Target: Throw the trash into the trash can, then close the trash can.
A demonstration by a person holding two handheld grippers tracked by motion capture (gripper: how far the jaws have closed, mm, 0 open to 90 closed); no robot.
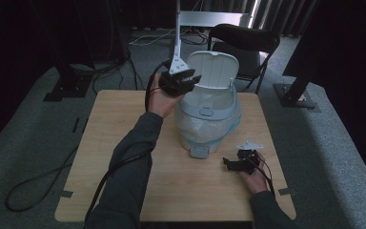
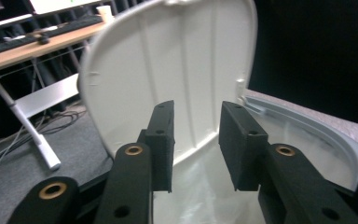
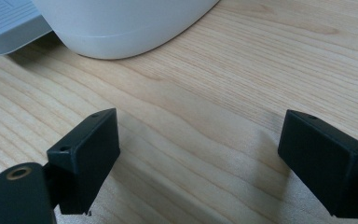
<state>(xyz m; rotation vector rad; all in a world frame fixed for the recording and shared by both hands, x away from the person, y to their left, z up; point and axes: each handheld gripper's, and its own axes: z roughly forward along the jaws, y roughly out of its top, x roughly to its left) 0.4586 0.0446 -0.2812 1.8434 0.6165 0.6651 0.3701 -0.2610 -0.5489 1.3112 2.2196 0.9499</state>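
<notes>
White plastic: one pedal bin [image 1: 208, 117], standing mid-table on the pale wooden table [image 1: 124, 119], lined with a clear bag. Its lid [image 1: 213, 69] stands tipped back and open, so the mouth of the bin is free.

Your left gripper [image 1: 183, 82] sits at the bin's far left rim, just in front of the raised lid. In the left gripper view the pads [image 2: 162, 140] stand partly spread with nothing between them; the lid's ribbed underside [image 2: 177, 70] shows beyond the gap. That reads as a grip let go: the lid holds upright by itself.

Grey plastic: one foot pedal [image 1: 199, 152], jutting from the bin's base toward you.

Your right gripper [image 1: 238, 163] rests low over the table, right of the pedal and near the bin's base [image 3: 121, 28]. Its jaws are spread wide over bare wood, holding nothing, probably parked clear of the work.
</notes>
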